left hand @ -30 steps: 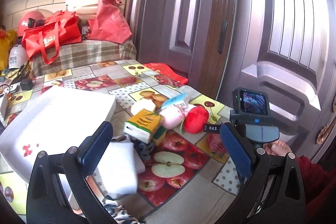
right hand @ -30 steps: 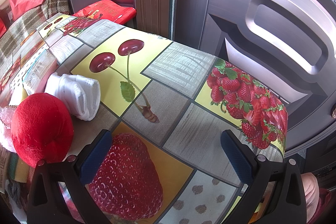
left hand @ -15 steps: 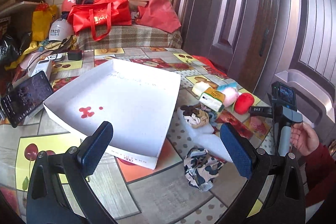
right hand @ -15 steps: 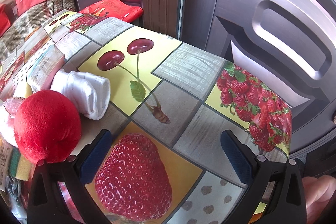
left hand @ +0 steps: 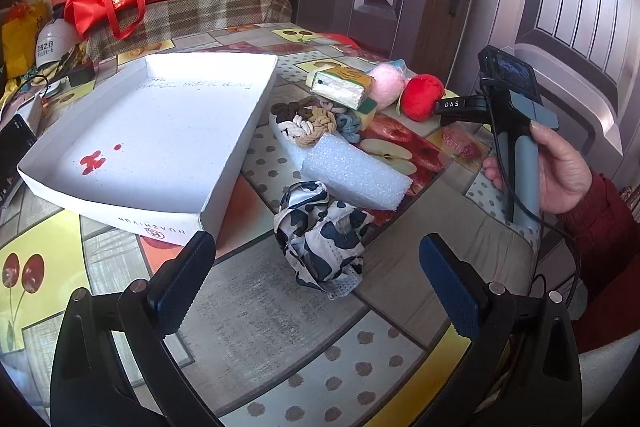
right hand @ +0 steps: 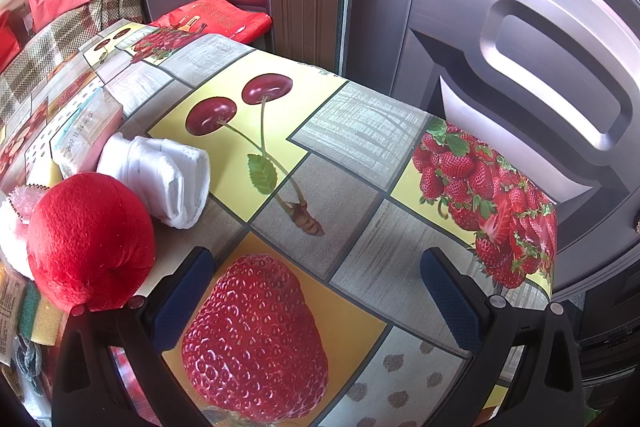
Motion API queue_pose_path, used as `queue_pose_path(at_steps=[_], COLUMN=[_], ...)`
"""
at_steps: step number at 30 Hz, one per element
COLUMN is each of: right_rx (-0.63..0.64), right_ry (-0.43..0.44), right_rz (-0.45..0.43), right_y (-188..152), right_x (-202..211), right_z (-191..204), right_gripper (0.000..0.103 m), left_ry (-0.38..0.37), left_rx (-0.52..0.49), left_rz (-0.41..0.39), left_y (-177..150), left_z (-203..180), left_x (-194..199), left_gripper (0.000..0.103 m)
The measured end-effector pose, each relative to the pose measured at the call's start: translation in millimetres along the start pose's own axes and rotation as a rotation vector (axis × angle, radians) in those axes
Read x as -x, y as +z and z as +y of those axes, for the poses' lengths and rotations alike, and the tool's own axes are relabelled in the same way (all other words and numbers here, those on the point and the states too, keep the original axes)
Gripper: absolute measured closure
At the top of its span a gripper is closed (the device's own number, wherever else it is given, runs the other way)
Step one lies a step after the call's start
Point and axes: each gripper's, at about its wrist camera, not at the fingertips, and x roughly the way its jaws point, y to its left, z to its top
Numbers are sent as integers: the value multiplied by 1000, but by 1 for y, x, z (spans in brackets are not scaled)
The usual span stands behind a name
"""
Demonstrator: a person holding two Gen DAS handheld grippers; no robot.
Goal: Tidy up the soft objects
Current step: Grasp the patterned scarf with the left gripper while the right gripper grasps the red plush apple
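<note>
Your left gripper (left hand: 316, 283) is spread wide and holds nothing, and the crumpled black-and-white patterned cloth (left hand: 320, 231) lies on the counter (left hand: 260, 303) straight ahead between its fingers, a bit toward the right one. The bundle is roughly round, with no long axis to line up on. That makes your left hand the nearer one for it. The shallow white cardboard tray (left hand: 160, 131), empty, sits just left of the cloth, so the carry would be short.

Your right gripper (right hand: 316, 287) is also wide and empty, hovering over bare counter; the round red plush apple (right hand: 90, 243) sits beyond its left finger, the rolled white socks (right hand: 160, 179) behind the apple.

Only the left view shows the tray, the cloth, the white foam slab (left hand: 348, 171) and the knotted hair ties (left hand: 316, 123) beside the cloth. Only the right view shows the socks.
</note>
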Motion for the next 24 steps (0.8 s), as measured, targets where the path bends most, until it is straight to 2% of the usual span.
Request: queue_pose_path(at_steps=[5, 9, 11, 14, 16, 18, 20, 21, 24], right_rx=[-6, 24, 81, 8, -61, -76, -64, -36, 82], right_ry=[-6, 42, 140, 403, 562, 682, 718, 737, 808], right_rz=[-3, -3, -11, -40, -130, -277, -379, -394, -369], right_y=[0, 3, 4, 4, 5, 5, 5, 5, 5], right_x=[0, 0, 2, 15, 31, 51, 66, 71, 77], right_z=[3, 0, -3, -29, -52, -70, -82, -84, -74], right_gripper=[0, 0, 0, 0, 0, 0, 0, 0, 0], left_ry=[-4, -11, -21, -47, -53, -44, -45, -48, -40], left_rx=[12, 7, 13, 18, 14, -1, -19, -30, -59], left_rz=[43, 80, 78, 77, 85, 100, 115, 120, 135], left_y=[3, 1, 1, 3, 3, 4, 5, 5, 8], left_z=[4, 5, 7, 12, 13, 12, 9, 7, -2], left_x=[-7, -12, -11, -9, -9, -11, -14, -16, -22], left_gripper=[0, 0, 0, 0, 0, 0, 0, 0, 0])
